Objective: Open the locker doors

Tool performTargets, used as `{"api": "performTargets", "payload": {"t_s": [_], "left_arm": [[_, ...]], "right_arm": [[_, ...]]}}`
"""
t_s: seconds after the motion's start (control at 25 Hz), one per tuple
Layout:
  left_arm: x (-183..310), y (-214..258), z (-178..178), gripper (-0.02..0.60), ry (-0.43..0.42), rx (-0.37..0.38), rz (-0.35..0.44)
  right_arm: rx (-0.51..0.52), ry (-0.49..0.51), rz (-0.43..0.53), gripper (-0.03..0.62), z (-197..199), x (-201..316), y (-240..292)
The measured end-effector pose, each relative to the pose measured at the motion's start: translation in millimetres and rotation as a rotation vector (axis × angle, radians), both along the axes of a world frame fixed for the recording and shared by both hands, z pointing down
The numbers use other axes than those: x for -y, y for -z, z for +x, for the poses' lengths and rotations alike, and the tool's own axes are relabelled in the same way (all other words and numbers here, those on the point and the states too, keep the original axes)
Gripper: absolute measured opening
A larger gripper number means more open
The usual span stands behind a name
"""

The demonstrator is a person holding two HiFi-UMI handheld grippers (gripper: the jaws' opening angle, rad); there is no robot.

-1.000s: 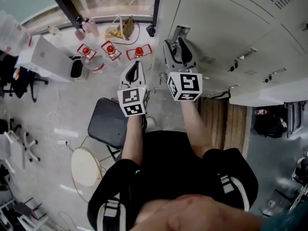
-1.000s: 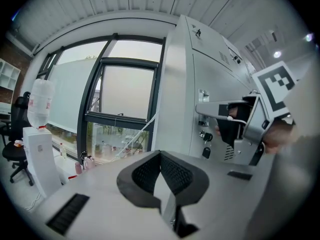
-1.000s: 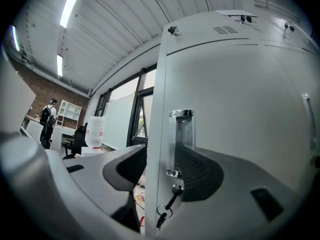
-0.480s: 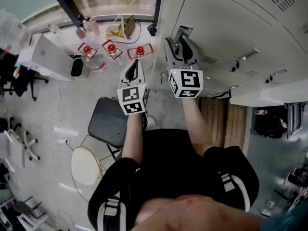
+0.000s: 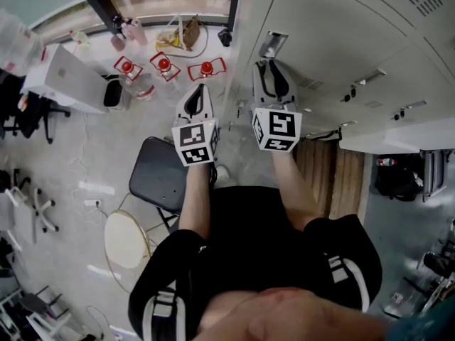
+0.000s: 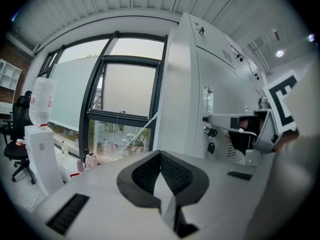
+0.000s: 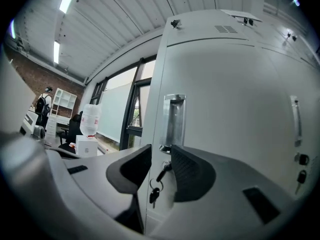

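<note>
One long bank of grey lockers (image 5: 341,34) fills the right side of the head view. Its end door (image 7: 225,109), the one nearest the window (image 6: 125,99), is shut and stands squarely ahead of the right gripper (image 5: 271,73).

The right gripper points level at the door's left edge. Its jaws have just been closing but are still apart. Between them is the key (image 7: 164,170) that sticks out of the lock, with a second key (image 7: 153,195) hanging from its ring; the pads do not yet seem to press on either.

The left gripper (image 5: 197,98) hangs out past the end of the bank with its jaws pressed together on nothing, so the right hand is plainly the nearer one.

The recessed metal handle (image 7: 174,121) runs upright on the door, its lower end just above the right gripper's jaws. I judge that the coming move depends on this: the lock lies straight ahead and the pull lies above it.
</note>
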State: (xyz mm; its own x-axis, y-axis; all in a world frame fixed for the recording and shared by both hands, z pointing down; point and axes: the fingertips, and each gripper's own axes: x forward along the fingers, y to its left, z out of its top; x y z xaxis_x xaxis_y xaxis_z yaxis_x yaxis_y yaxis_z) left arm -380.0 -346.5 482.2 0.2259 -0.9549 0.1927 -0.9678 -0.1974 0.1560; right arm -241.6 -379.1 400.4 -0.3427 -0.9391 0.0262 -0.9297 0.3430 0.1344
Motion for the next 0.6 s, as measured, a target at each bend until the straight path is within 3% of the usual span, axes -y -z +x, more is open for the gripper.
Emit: {"api": "performTargets", "payload": {"t_s": [0.28,0.6], "left_arm": [[2.8,-6.8,16.7,0.009,-0.046,0.002,-0.016],[2.0,-13.9,19.9,0.009,-0.058,-0.002,-0.025]], "right_arm": [[0.039,-0.029,-0.102,0.071,9.8,0.6,-22.5],[0.130,-0.026,-0.151,0.046,11.9,0.6,-30.4]]}}
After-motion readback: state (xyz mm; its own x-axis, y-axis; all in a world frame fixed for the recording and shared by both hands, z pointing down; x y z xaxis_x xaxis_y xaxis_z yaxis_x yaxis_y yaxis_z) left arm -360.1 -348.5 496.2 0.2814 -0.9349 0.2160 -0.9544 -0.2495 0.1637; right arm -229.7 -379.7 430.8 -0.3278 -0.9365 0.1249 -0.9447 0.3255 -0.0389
